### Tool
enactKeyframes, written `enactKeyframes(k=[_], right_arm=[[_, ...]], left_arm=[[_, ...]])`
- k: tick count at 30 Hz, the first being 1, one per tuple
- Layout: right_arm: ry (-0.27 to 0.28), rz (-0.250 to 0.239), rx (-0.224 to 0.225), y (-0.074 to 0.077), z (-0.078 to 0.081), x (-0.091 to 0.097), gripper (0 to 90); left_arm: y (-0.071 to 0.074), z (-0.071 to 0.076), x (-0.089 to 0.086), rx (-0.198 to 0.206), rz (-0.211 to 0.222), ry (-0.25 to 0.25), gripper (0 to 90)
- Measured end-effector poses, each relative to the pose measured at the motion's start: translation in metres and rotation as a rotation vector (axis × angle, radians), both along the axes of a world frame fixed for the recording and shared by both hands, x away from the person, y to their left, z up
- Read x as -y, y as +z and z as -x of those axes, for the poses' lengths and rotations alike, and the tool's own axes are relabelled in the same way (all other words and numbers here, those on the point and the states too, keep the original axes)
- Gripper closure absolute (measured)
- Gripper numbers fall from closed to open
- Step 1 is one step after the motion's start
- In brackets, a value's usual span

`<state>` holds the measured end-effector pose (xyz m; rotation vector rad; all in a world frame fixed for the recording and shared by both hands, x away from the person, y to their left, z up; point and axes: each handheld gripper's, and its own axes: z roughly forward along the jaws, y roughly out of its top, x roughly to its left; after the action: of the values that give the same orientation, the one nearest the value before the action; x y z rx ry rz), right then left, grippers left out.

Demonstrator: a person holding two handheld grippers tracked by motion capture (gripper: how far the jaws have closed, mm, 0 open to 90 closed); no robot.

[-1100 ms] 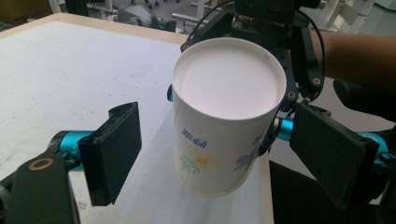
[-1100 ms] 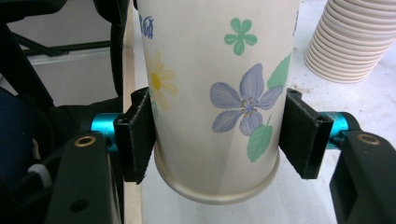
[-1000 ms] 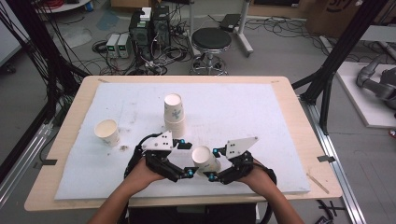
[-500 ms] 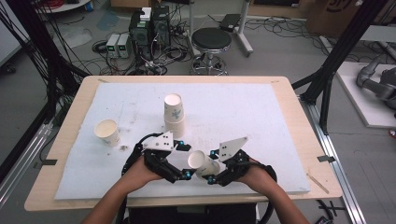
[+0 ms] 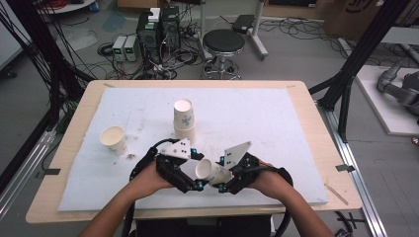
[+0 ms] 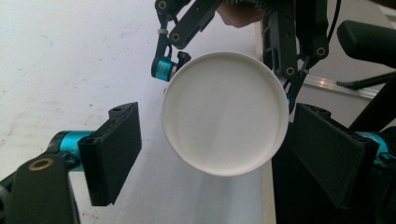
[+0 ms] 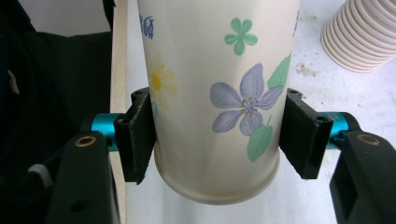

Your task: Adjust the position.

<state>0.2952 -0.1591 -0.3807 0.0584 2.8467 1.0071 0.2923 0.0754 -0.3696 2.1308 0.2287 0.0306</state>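
We hold a white paper cup printed with flowers (image 5: 211, 171) in the air near the front edge of the white foam-covered table (image 5: 276, 123), tipped on its side with its mouth toward the left. The right gripper (image 7: 217, 135) is clamped on the cup's body close to its base, one black pad against each side. The left gripper (image 6: 212, 151) faces the cup's open mouth with its jaws spread wide, touching nothing.

As we judge it, this cup is lifted and ready, but not yet placed. A stack of ribbed white paper cups (image 5: 184, 120) stands at the table's middle, a likely destination, and a single white paper cup (image 5: 114, 139) stands farther left, untouched.

For writing, we see small blue characters near the held cup's rim in the right gripper view, too cropped to read. The print shows a purple flower, a yellow daisy and green leaves.
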Motion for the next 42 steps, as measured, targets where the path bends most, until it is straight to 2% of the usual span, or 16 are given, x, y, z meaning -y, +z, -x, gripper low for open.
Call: enactKeyframes(k=[7, 12, 22, 26, 33, 35, 37, 42], right_arm=[[0.005, 0.074, 0.013, 0.002, 0.000, -0.005, 35.2], [0.016, 0.104, 0.011, 0.003, 0.001, -0.009, 35.2], [0.021, 0.136, 0.004, -0.001, 0.002, -0.012, 35.1], [0.028, 0.139, 0.003, -0.001, 0.002, -0.012, 35.1], [0.040, 0.156, -0.014, -0.002, 0.002, -0.011, 33.6], [0.032, 0.142, -0.011, -0.002, 0.003, -0.010, 29.8], [0.020, 0.103, -0.006, 0.000, 0.003, -0.008, 22.7], [-0.033, -0.017, -0.023, 0.007, 0.002, 0.006, 21.7]], left_arm=[[0.002, -0.003, 0.006, -0.018, -0.051, -0.014, 17.4], [0.000, -0.005, 0.010, -0.032, -0.085, -0.027, 19.1], [-0.004, -0.006, 0.017, -0.063, -0.102, -0.054, 28.1], [-0.005, -0.006, 0.019, -0.056, -0.111, -0.061, 34.1], [-0.006, -0.005, 0.019, -0.047, -0.122, -0.072, 36.4], [-0.006, -0.004, 0.018, -0.041, -0.107, -0.069, 36.9], [-0.005, -0.004, 0.014, -0.034, -0.081, -0.059, 37.0], [-0.008, -0.002, 0.003, -0.011, 0.000, -0.038, 37.1]])
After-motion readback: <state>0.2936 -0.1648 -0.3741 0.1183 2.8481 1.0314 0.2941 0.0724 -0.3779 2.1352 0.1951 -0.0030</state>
